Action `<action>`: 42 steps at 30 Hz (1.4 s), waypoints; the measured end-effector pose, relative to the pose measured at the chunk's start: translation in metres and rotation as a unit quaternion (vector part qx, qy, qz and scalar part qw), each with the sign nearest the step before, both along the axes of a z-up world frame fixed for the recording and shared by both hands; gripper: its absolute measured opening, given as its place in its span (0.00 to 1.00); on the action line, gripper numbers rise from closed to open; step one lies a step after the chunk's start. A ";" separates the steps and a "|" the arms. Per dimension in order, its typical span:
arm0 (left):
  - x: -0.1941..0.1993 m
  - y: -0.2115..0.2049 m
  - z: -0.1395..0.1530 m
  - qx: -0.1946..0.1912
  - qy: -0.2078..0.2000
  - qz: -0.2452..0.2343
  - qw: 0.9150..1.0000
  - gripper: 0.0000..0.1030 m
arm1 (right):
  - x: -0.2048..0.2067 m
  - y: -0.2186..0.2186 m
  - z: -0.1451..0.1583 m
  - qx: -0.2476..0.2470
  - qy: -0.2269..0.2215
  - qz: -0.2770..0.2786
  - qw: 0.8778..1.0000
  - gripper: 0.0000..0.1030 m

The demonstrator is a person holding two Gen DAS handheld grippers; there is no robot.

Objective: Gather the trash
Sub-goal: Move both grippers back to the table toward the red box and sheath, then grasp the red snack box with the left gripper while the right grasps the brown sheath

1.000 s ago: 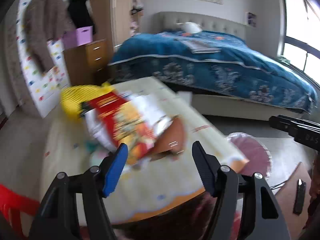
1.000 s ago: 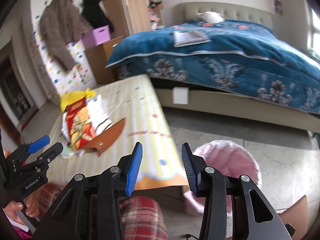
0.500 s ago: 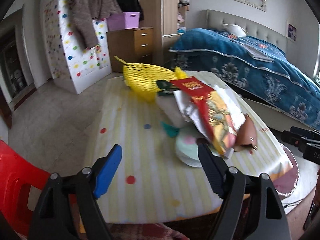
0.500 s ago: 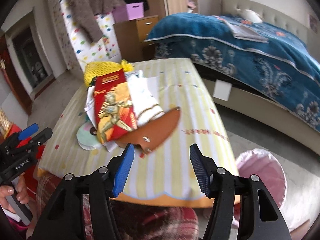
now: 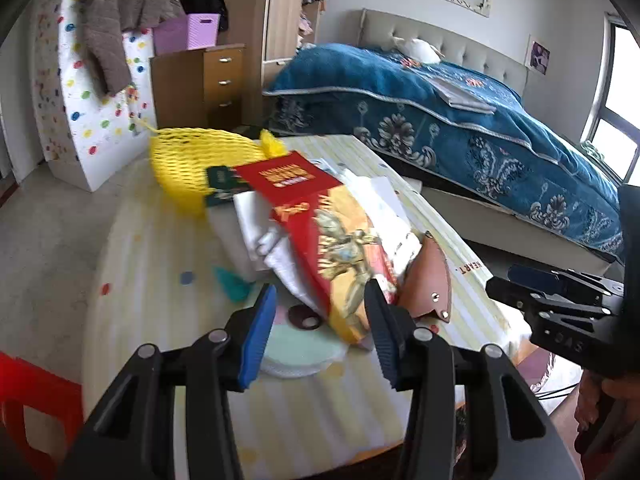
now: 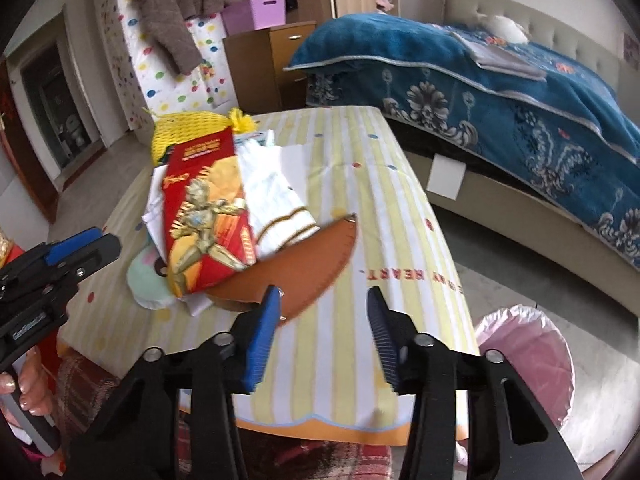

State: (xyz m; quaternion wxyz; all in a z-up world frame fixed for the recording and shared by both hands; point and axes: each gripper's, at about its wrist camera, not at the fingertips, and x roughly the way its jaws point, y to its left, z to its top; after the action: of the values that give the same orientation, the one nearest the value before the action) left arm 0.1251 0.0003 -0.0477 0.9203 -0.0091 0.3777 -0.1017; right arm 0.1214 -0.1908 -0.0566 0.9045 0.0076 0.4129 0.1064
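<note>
Snack packet lengthwise away from camera, both hand-held grippers closing, seemingly empty.

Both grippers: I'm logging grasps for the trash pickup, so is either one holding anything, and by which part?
Nothing is held. The left gripper is closing near the red snack bag; the right gripper is closing over the tablecloth.

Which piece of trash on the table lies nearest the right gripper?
The brown leather piece, curved like a half-moon; its edge lies just ahead of the right gripper, closer than the red wrapper.
</note>
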 end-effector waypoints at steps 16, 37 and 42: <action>0.051 -0.025 -0.039 0.018 0.063 0.011 0.998 0.55 | 0.008 -0.035 -0.023 0.025 0.020 -0.015 0.999 0.39; -0.004 0.016 0.034 0.008 -0.046 -0.002 0.999 0.01 | -0.004 -0.017 -0.009 0.025 0.007 -0.001 1.000 0.40; -0.021 0.032 0.035 0.031 -0.053 0.012 0.998 0.01 | -0.007 -0.008 -0.007 0.021 0.006 0.008 1.000 0.40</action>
State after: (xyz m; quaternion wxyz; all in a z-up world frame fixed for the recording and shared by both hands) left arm 0.1037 0.0320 -0.0122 0.9400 0.0204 0.3313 -0.0789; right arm 0.1147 -0.1986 -0.0633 0.9010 0.0242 0.4156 0.1220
